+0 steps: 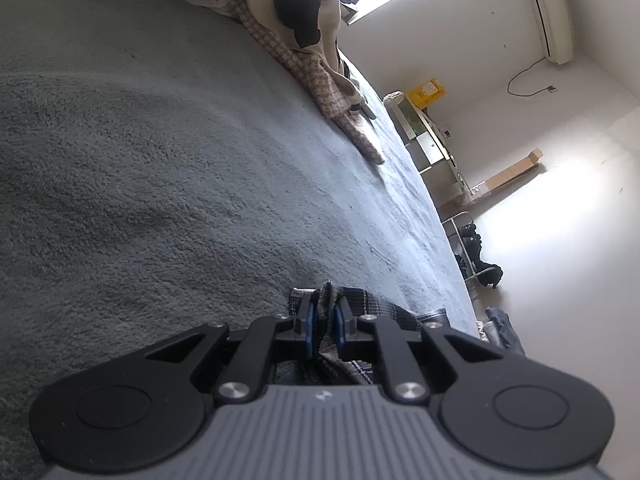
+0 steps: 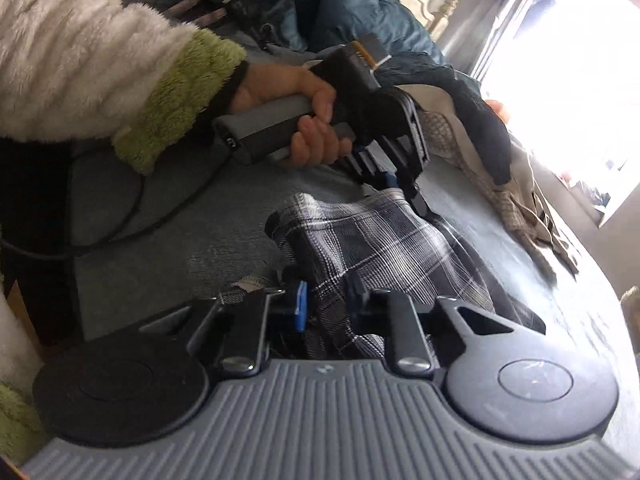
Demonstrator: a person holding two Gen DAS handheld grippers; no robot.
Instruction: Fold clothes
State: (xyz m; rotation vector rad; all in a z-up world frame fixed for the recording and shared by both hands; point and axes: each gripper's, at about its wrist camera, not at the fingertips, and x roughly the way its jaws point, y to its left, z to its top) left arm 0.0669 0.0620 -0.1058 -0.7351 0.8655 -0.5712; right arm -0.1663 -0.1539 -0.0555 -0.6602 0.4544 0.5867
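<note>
Left claw (image 1: 325,322) is pinching a bunched edge of the plaid garment (image 2: 372,236), pads tight on the cloth. My right claw (image 2: 326,300) has plaid fabric between its fingers, pads pressed onto it. Garment lies on the grey bed cover (image 1: 168,168), near its edge. Left hand (image 2: 296,120) grips its handle; houndstooth clothes (image 1: 320,76) are piled well apart.

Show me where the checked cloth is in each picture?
Left wrist view: the checked cloth sits low in the middle, pinched in the left gripper, on the grey blanket.
Right wrist view: it fills the middle, running from the right gripper up to the left gripper.
Shared landmark: the beige houndstooth garment lying on the bed beyond.
</note>
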